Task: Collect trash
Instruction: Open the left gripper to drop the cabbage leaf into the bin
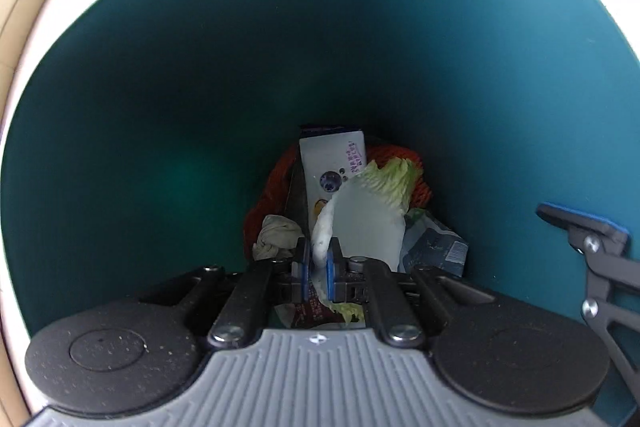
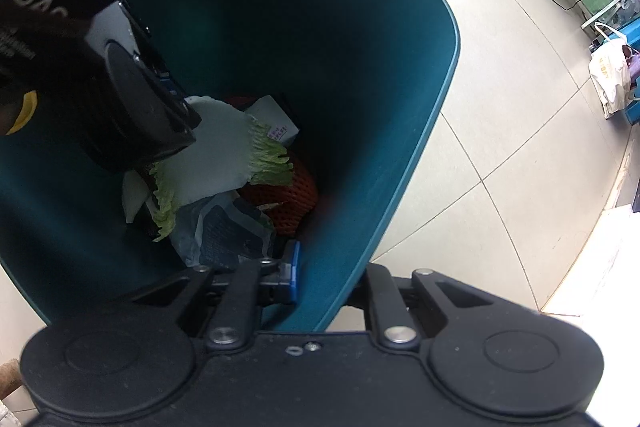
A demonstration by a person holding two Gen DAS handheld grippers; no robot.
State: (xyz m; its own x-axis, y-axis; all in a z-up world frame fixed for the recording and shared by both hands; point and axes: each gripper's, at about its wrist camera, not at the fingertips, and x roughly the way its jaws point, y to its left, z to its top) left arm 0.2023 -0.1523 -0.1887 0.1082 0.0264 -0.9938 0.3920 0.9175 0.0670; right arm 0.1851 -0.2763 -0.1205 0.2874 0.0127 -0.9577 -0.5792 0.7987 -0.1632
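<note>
Now dropping cabbage into bin.
Left gripper (image 1: 318,267) is pinching pale cabbage leaf (image 1: 368,223), hanging lengthwise above trash inside teal plastic bin (image 1: 160,87); right gripper (image 2: 320,277) is clamping bin's rim.

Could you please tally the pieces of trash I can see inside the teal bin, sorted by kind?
Pale green-edged cabbage leaf, held by the left gripper: 1
White drink carton with blueberry print: 1
Orange foam net: 1
Crumpled beige tissue: 1
Grey-blue printed plastic wrapper: 1
Total: 5
</note>
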